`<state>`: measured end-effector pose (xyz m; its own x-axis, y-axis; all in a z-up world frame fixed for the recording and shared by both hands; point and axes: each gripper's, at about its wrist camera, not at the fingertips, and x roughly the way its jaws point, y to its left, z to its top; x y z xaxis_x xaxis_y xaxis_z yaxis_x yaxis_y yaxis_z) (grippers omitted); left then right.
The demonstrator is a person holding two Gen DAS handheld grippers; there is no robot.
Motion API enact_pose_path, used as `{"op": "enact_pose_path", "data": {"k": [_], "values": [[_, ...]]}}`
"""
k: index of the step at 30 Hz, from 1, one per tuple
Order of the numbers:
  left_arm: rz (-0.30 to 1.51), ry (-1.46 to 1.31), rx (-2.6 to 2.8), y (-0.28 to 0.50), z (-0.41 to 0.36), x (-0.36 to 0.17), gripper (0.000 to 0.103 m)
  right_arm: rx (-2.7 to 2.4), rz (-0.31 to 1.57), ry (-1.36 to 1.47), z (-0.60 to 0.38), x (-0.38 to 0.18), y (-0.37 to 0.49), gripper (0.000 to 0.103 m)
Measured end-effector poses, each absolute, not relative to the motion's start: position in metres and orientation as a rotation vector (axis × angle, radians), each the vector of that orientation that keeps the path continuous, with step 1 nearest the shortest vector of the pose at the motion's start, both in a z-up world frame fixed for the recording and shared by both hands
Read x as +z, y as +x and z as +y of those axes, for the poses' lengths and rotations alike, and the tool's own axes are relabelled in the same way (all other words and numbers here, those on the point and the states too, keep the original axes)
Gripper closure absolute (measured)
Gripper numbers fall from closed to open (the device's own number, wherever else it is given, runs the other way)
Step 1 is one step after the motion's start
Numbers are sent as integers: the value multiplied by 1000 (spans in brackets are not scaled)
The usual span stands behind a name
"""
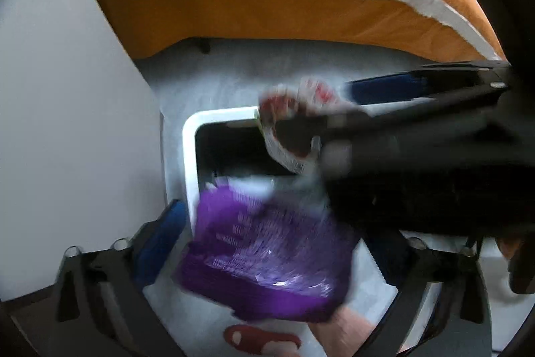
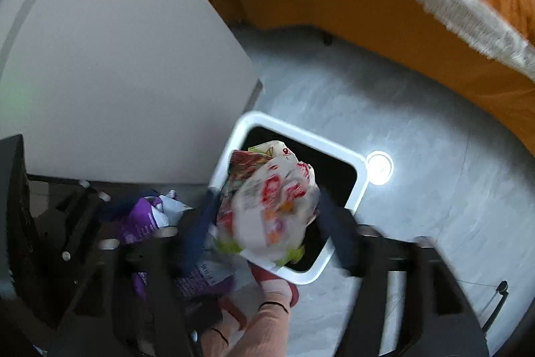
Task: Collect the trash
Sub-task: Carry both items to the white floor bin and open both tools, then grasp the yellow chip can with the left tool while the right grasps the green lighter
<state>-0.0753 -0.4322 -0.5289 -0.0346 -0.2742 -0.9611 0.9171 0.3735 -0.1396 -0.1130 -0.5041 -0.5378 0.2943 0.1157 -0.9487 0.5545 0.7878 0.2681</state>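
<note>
Purple crinkly plastic wrapper (image 1: 264, 253) sits between my left gripper's (image 1: 267, 243) wide jaws, over the near edge of the white square bin (image 1: 190, 163) | my right gripper (image 2: 267, 216), jaws wide, has the white-and-red plastic bag (image 2: 271, 206) between them over the bin's near corner | both blurry, so I can't tell if the pads touch.

Motion blurs the purple wrapper (image 1: 264, 260), whose print is unreadable; it hides the white bin (image 1: 189, 163) partly.
</note>
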Motion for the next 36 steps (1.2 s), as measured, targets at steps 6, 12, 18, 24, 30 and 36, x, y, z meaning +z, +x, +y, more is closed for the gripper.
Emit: {"op": "enact_pose_path", "data": {"k": [6, 12, 18, 24, 30, 36], "values": [[1267, 705, -1025, -67, -430, -562, 4, -343, 1288, 613, -506, -567, -116, 4], [1255, 678, -1014, -60, -430, -536, 4, -326, 1287, 569, -501, -546, -113, 4], [1217, 629, -1010, -62, -425, -478, 4, -319, 1233, 530, -496, -487, -116, 4], [1124, 534, -1025, -71, -413, -382, 4, -330, 1134, 505, -493, -398, -125, 4], [976, 427, -1024, -76, -391, -270, 4, -344, 1004, 444, -481, -290, -134, 4], [820, 298, -898, -65, -329, -172, 4, -286, 869, 351, -449, -196, -118, 4]]}}
